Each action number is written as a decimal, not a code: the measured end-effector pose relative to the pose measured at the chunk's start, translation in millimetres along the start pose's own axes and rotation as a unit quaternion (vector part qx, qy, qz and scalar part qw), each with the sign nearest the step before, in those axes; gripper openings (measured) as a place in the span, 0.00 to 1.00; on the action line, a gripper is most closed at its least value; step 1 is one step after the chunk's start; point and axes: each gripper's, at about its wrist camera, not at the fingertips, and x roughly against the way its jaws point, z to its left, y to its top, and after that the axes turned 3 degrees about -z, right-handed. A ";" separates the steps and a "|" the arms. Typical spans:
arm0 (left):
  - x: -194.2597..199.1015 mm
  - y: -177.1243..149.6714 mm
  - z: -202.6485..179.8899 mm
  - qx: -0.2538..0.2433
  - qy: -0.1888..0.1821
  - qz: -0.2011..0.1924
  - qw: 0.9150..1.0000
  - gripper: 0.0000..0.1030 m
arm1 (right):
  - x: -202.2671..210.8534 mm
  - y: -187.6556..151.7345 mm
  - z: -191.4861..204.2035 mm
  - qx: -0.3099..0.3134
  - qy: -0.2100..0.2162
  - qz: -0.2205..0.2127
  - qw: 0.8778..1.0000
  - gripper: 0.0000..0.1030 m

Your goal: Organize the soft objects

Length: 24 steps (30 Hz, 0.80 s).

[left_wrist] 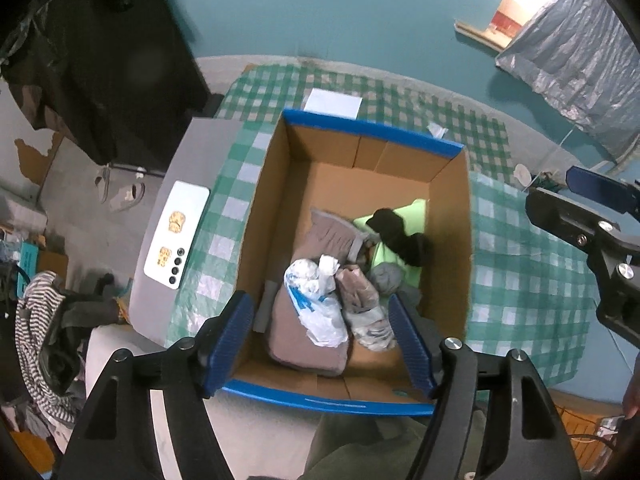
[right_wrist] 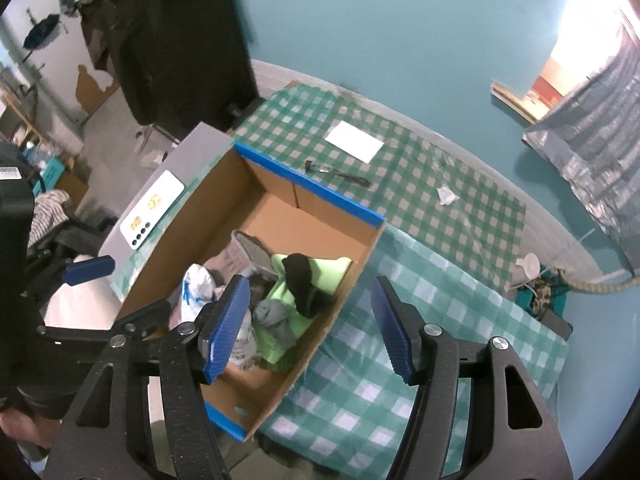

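Observation:
An open cardboard box [left_wrist: 372, 130] with blue-taped rims stands on a green checked tablecloth [left_wrist: 520, 280]. Inside lie a taupe cloth [left_wrist: 304, 344], a white plastic bag [left_wrist: 316, 300] with blue print, a grey-pink bundle [left_wrist: 362, 300], a grey sock [left_wrist: 386, 278], a lime-green cloth [left_wrist: 416, 210] and a black sock [left_wrist: 396, 232] on top of it. My left gripper [left_wrist: 320, 336] hangs open above the box's near half, nothing between its pads. My right gripper [right_wrist: 310, 312] is open too, empty, over the box's [right_wrist: 308, 190] right wall, above the black sock [right_wrist: 304, 280] and lime cloth [right_wrist: 328, 274].
A white phone [left_wrist: 178, 236] rests on a grey slab left of the box. A white sheet [right_wrist: 354, 142], a dark tool [right_wrist: 338, 174] and a crumpled scrap [right_wrist: 446, 196] lie on the cloth behind it. Striped clothing [left_wrist: 36, 320] is piled at far left.

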 end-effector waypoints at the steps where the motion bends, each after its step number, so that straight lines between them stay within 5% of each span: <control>1: 6.0 0.9 -1.7 0.000 -0.003 -0.006 1.000 0.71 | 4.5 -0.3 -2.1 -0.005 -0.001 -0.004 1.000 0.62; 24: 73.3 0.9 -52.1 -0.044 0.009 -0.105 0.993 0.79 | 64.9 -43.6 -67.3 -0.119 -0.064 -0.064 0.989 0.63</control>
